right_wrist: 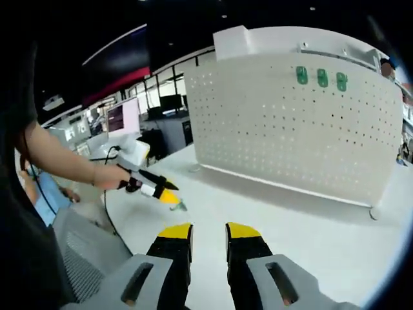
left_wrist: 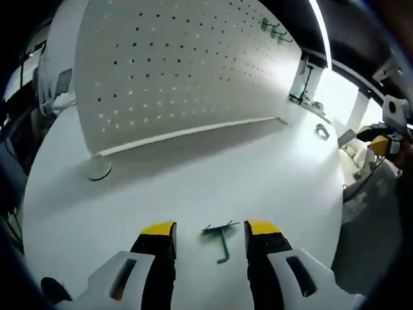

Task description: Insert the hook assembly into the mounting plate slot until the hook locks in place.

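In the left gripper view, the left tongs (left_wrist: pixel 210 234) rise from six o'clock with their yellow-tipped jaws apart, clamped on nothing. Between the tips, lying flat on the white desk (left_wrist: pixel 193 174), is the green hook assembly (left_wrist: pixel 221 237): a thin wire crosspiece toward twelve o'clock and a stem running toward six. It sits closer to the jaw at the four o'clock side, though whether it touches that jaw cannot be told. Across the desk toward twelve o'clock stands the white perforated mounting plate (left_wrist: pixel 181 64), well apart from the hook. A green hook (left_wrist: pixel 274 29) hangs near its upper corner at one o'clock. A round white foot (left_wrist: pixel 99 169) rests on the desk at the plate's nine o'clock end.

In the right gripper view, the right tongs (right_wrist: pixel 208 234) come up from six o'clock, jaws apart and holding nothing. At nine o'clock a person's hand (right_wrist: pixel 111 175) holds the left tongs (right_wrist: pixel 169 197), whose yellow tip points down at the desk (right_wrist: pixel 290 219); a small green piece, the hook assembly (right_wrist: pixel 182 206), shows just beside that tip. The mounting plate (right_wrist: pixel 290 123) stands upright from twelve to three o'clock, with three green hooks (right_wrist: pixel 321 77) in a row near its top edge.
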Demonstrator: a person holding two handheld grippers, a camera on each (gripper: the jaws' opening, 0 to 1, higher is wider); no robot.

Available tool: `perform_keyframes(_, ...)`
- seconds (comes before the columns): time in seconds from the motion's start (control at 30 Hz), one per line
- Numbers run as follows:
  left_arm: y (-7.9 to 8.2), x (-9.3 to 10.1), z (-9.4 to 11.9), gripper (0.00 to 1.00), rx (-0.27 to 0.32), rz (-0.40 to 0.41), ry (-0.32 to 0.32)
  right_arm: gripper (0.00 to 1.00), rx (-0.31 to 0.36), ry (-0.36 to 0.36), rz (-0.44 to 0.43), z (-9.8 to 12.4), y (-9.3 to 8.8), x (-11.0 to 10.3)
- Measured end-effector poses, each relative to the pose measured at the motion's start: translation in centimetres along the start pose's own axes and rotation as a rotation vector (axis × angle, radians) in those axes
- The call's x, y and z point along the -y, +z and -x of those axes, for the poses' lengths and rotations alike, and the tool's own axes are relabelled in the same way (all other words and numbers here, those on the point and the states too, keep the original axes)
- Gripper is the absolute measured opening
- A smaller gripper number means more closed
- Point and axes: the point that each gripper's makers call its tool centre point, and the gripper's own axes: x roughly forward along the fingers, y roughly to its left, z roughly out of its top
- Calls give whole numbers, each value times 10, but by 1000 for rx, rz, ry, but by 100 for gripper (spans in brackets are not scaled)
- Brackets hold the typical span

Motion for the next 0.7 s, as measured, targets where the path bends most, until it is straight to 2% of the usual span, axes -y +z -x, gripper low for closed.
perform_keyframes(0.03,0,2,-2,42,-10,-33,-8,19,-2,-1,-2,0,-1,0)
perform_keyframes(0.17,-2,5,-9,39,-24,-64,-23,19,-6,-2,-18,-1,-3,1)
perform_keyframes(0.53,-4,6,-16,30,-44,-95,-57,19,-16,-8,-37,-3,-8,4)
perform_keyframes(0.7,-4,9,-16,31,-45,-98,-69,19,-17,-3,-38,-5,-9,1)
